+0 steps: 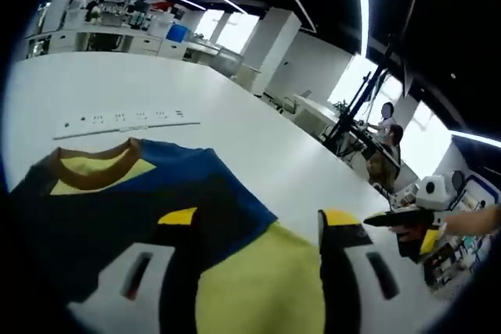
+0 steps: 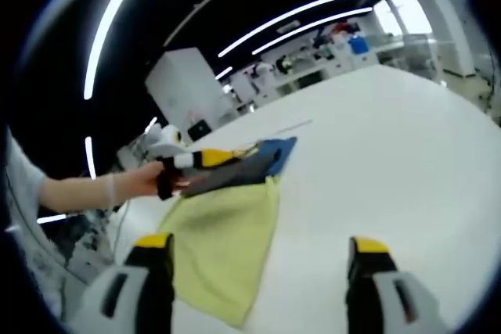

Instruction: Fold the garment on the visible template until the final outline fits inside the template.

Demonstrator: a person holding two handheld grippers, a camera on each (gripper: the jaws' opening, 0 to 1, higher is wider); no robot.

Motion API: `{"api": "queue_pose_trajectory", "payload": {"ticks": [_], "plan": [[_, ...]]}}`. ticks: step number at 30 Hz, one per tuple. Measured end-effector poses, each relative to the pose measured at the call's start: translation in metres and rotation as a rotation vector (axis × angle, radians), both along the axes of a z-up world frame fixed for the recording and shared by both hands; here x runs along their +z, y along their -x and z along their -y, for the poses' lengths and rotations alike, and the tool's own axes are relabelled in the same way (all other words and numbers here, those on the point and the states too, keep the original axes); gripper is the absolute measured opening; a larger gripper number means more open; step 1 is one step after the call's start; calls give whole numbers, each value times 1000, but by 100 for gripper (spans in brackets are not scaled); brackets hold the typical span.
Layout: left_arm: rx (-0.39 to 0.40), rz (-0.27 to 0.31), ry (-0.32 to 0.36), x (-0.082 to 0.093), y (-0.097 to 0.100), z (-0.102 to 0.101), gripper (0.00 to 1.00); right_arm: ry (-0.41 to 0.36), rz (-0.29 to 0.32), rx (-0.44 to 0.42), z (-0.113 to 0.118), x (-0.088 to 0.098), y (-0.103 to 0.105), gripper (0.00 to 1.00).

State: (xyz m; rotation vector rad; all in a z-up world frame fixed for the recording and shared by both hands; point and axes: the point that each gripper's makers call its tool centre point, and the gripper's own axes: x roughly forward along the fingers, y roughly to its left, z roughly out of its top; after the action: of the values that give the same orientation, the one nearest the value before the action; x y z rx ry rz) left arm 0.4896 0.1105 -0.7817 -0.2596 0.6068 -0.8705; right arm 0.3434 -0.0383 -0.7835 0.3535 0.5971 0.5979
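Lying flat on the white table (image 2: 391, 138), garment (image 1: 258, 287) (yellow hem nearest); both hand-held grippers gape, jaws spread.

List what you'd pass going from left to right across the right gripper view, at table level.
Person's hand → left gripper → yellow part of the garment → blue part of the garment → bare white table.

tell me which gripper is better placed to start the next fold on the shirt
Left, probably. The left gripper hangs right over the shirt, jaws open. The right gripper sits off its yellow edge above bare table.
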Motion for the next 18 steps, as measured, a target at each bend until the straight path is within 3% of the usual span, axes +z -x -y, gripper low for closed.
{"api": "queue_pose_trajectory", "payload": {"ticks": [5,6,11,18], "plan": [[43,9,16,6,8,-29,62,43,5,52,-8,-1,3,92],[46,36,4,14,22,-49,69,78,17,77,-12,6,5,91],[54,59,-12,23,49,-77,82,99,27,93,-15,12,7,90],[74,58,-43,26,77,-115,84,135,15,110,-16,9,20,89]]}}
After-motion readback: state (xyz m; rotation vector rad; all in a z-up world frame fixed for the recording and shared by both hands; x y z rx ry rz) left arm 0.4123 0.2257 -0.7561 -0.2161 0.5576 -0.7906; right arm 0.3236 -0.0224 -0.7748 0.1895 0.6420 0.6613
